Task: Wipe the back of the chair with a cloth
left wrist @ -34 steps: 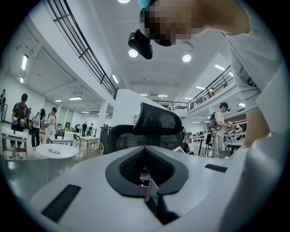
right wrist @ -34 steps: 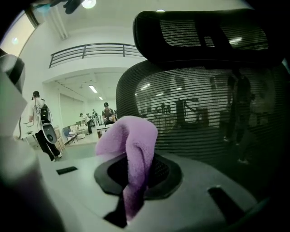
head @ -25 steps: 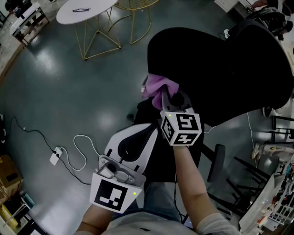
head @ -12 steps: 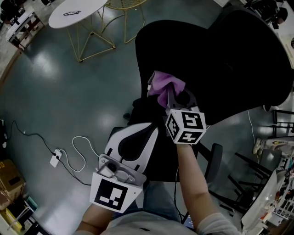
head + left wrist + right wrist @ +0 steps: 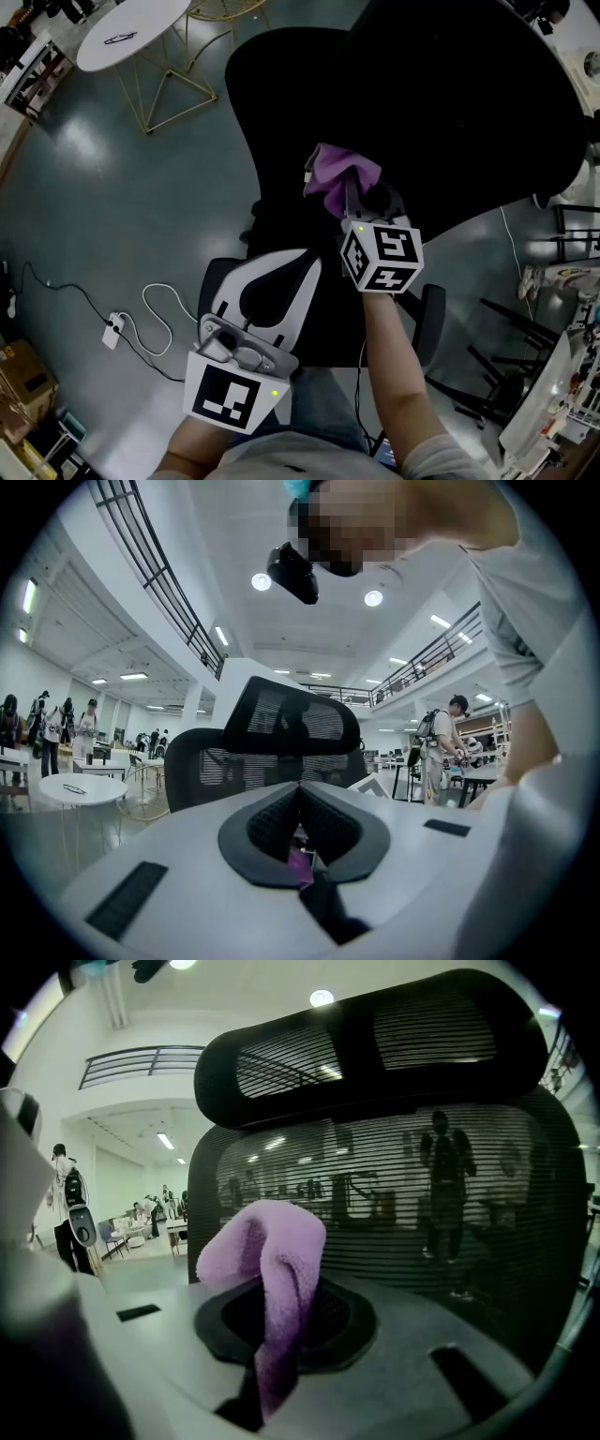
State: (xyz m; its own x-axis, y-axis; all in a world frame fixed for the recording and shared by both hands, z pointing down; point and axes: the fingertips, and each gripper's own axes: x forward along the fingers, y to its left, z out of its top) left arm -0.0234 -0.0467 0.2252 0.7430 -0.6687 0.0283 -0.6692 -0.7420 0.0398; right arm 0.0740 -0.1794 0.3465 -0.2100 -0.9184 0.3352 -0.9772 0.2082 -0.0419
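Observation:
A black mesh office chair (image 5: 441, 112) fills the upper middle and right of the head view. My right gripper (image 5: 349, 195) is shut on a purple cloth (image 5: 337, 172), which rests against the chair's back. In the right gripper view the cloth (image 5: 277, 1269) loops up out of the right gripper (image 5: 281, 1335), right in front of the mesh back (image 5: 422, 1204) and below the headrest (image 5: 375, 1044). My left gripper (image 5: 298, 264) hangs lower left, shut and holding nothing. It points at the chair (image 5: 211, 761) from a distance in the left gripper view.
A white round table (image 5: 122, 33) on gold wire legs stands at the upper left. A white cable and power strip (image 5: 112, 330) lie on the grey floor at the left. Racks and frames (image 5: 562, 375) crowd the right edge. People (image 5: 450, 742) stand far off.
My right gripper has carried the cloth further in across the chair back, away from its left edge. The left gripper has kept its place.

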